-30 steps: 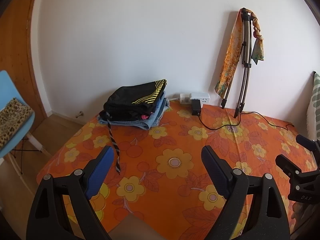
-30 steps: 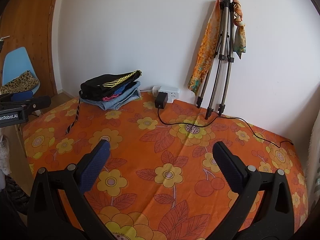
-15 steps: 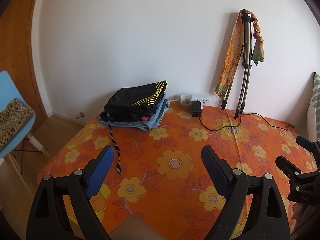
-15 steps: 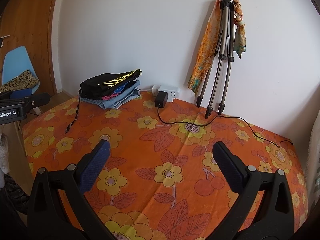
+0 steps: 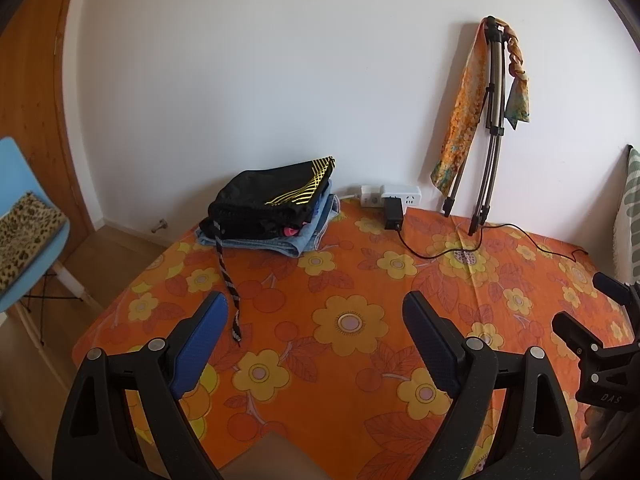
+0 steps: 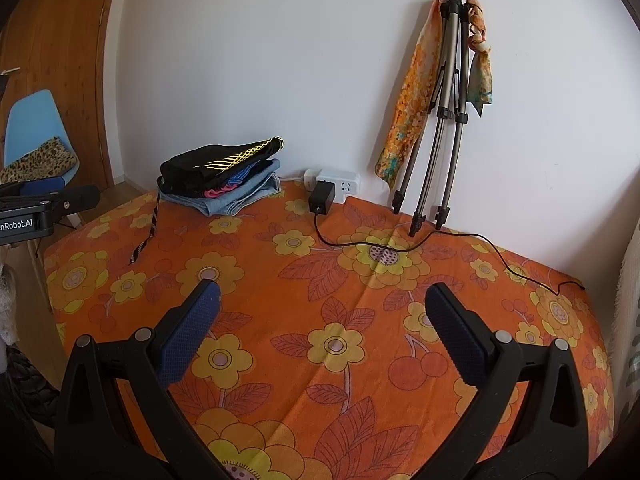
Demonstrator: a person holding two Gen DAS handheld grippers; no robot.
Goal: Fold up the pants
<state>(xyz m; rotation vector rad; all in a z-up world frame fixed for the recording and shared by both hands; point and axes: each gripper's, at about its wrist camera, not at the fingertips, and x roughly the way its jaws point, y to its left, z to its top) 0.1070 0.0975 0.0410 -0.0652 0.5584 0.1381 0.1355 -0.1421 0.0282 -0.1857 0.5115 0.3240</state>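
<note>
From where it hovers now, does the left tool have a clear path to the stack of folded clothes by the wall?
Probably yes. The left tool is open and empty, and only bare tablecloth and a loose drawstring lie before the stack. It is well short, so the hand must move forward.

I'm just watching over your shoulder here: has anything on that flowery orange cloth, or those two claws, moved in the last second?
Nothing visibly changed. The left claw and right claw hang open and empty over the orange flowered cloth, as before. The stack of folded clothes with black-and-yellow pants on top sits by the wall, its striped drawstring trailing across the cloth in the same place.
</note>
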